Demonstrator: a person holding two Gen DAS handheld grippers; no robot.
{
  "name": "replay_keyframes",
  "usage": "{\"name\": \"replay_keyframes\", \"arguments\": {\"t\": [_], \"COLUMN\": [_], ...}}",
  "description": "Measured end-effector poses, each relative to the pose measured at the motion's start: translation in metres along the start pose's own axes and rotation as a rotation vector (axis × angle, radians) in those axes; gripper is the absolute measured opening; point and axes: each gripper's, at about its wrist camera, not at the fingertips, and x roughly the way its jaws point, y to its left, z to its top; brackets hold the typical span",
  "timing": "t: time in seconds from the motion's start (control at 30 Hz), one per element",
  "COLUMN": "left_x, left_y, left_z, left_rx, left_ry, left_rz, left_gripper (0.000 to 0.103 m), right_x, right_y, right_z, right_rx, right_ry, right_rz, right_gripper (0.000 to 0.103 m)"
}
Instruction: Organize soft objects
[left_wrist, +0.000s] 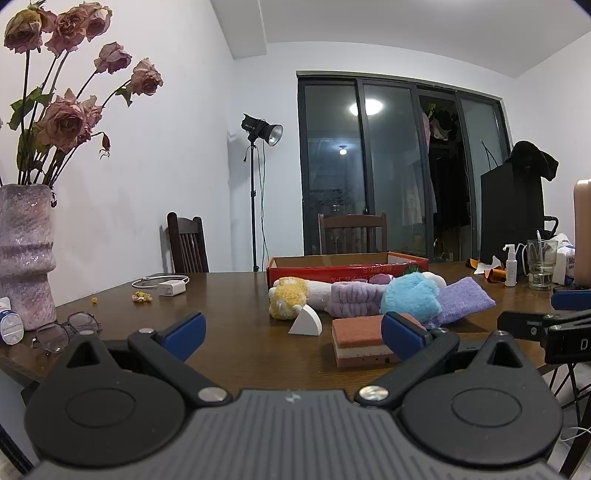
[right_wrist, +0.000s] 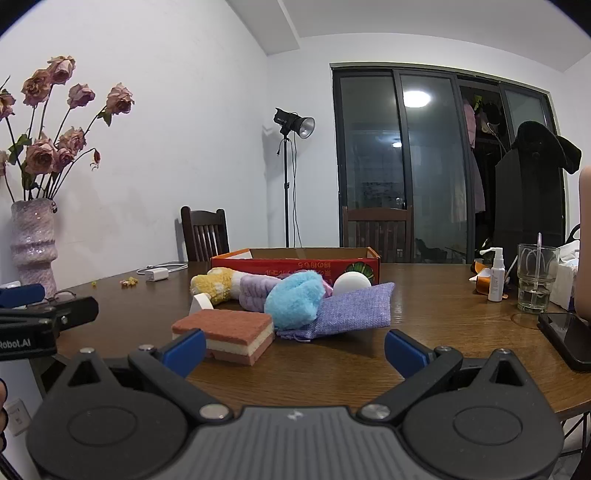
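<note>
Left wrist: left gripper (left_wrist: 293, 334) wide open, empty, near layered pink-and-cream sponge block (left_wrist: 360, 341) on brown wooden table (left_wrist: 229, 310); right wrist: right gripper (right_wrist: 295, 349) likewise spread, same sponge near left, probably light, squashy, best pinched across its flat faces.
</note>
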Motion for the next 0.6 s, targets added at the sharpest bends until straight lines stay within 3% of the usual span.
{"name": "replay_keyframes", "arguments": {"t": [0.6], "left_x": [0.001], "left_y": [-0.0005], "left_z": [-0.0021], "left_rx": [0.011], "left_ry": [0.001], "left_rz": [0.008], "left_gripper": [0.103], "right_x": [0.0011], "right_y": [0.0069], "right_z": [0.0001], "right_rx": [-0.044], "right_ry": [-0.01], "right_rz": [-0.01], "right_gripper": [0.103]}}
